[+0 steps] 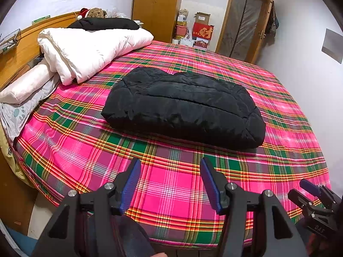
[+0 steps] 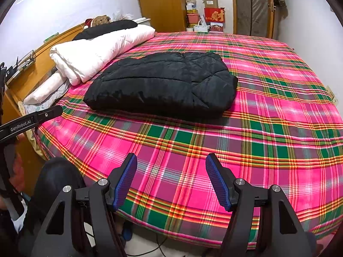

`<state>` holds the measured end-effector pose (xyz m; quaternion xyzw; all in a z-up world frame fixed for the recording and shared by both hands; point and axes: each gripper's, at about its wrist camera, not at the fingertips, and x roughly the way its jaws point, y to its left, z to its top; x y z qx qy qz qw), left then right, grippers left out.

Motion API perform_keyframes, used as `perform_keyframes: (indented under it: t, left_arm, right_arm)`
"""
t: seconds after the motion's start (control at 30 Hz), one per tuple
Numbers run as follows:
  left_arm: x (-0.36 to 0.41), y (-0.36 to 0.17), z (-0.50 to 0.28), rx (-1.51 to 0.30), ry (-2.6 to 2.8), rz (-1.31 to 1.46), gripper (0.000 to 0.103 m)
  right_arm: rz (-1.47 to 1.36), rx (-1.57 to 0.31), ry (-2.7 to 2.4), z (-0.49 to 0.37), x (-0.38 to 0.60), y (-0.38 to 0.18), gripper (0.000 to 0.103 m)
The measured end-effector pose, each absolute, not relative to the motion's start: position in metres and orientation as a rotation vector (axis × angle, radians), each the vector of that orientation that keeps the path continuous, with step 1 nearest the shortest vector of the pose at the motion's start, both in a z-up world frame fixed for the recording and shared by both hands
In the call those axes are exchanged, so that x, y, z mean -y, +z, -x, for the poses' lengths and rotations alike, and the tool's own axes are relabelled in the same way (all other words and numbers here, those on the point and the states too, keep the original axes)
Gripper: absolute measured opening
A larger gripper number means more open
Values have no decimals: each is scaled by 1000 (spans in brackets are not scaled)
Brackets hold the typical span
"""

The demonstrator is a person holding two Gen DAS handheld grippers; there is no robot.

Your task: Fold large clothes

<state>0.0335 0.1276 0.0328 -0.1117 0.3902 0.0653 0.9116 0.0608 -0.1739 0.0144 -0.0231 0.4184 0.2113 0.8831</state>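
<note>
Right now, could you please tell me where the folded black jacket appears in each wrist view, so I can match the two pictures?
Left wrist view: the folded black jacket lies right of centre on the plaid bed sheet.
Right wrist view: the folded black jacket lies left of centre, higher in the picture.
Shared landmark: the rolled white duvet, just left of the jacket in both.

Home bedroom: plaid-sheeted bed (image 1: 171,182), wardrobe (image 1: 156,6).
</note>
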Motion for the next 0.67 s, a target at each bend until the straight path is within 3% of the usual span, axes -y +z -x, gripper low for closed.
perform_keyframes:
  t: [0.67]
  left_arm:
    - [-127, 33, -33, -802, 159, 224, 59]
  right_arm:
    - [34, -864, 433, -59, 178, 17, 67]
